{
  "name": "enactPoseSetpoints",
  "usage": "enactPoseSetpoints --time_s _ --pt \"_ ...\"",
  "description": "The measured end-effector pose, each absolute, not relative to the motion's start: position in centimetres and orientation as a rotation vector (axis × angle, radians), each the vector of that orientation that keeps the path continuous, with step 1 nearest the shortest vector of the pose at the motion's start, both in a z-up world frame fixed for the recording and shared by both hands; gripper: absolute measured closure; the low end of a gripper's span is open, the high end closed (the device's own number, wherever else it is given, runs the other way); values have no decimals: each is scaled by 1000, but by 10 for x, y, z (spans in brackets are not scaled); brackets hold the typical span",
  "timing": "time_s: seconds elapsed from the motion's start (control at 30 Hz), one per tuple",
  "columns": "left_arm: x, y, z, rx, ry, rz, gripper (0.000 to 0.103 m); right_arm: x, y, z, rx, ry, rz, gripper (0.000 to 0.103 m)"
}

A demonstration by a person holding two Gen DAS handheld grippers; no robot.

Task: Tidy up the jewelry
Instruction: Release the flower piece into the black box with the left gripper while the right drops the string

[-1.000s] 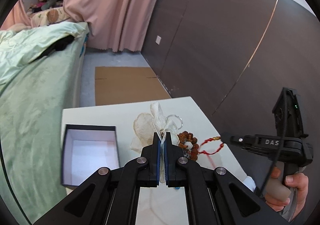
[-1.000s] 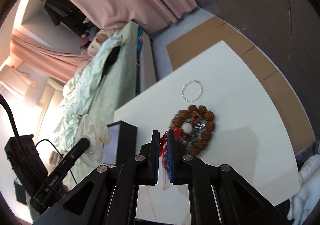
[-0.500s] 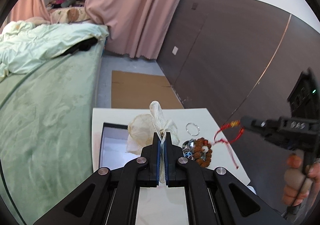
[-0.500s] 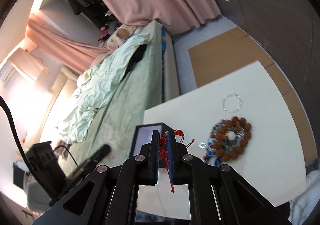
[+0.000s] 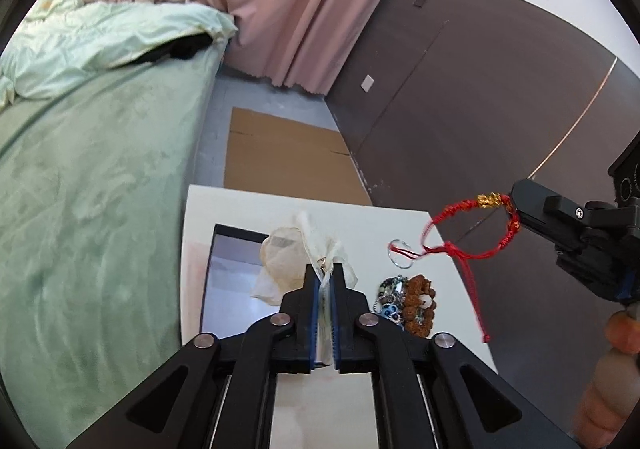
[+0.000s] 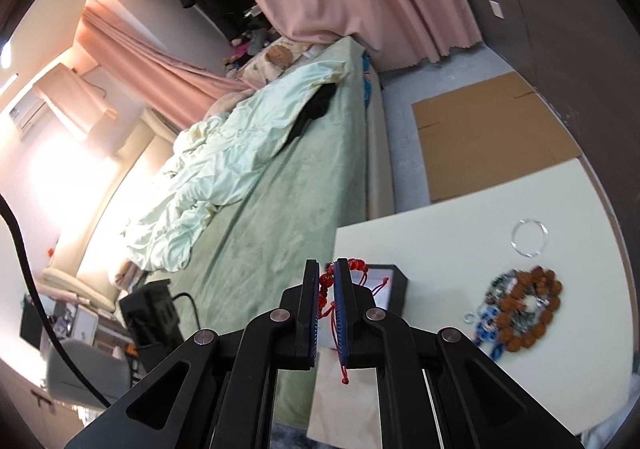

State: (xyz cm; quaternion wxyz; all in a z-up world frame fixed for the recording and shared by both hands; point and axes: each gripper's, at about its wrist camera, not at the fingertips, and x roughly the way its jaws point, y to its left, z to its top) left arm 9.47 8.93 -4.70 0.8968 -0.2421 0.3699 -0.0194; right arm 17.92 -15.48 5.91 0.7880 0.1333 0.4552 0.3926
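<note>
Beside the green bed [image 5: 92, 185], a red bracelet [image 5: 472, 233] has been lifted clear of the white table [image 5: 424, 225] in the right gripper's [image 6: 328, 281] clenched jaws, ready for the box [image 5: 228, 269], while the left gripper [image 5: 325, 276] stays clamped on a sheer pouch [image 5: 292, 257].

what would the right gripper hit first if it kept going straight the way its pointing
Probably the open black box. The right gripper, shut on the red bracelet, points over the white table at the box's near corner; the green bed lies beyond. Depth is unclear, so it may pass above the box.
</note>
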Motion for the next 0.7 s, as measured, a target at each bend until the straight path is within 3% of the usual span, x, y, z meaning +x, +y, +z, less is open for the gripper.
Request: enactPoseSetpoints --time_s 0.07,0.13,0.17,0.7 --pt "94 93 -48 -527 766 -49 69 180 -151 52 305 983 867 94" --pt "92 96 -46 -553 747 -57 22 183 -150 41 329 1004 872 94" --pt "88 100 -44 -565 724 -46 16 185 -150 35 340 1016 871 94" --pt "49 150 -23 -621 611 105 14 176 -108 -2 299 1094 988 93"
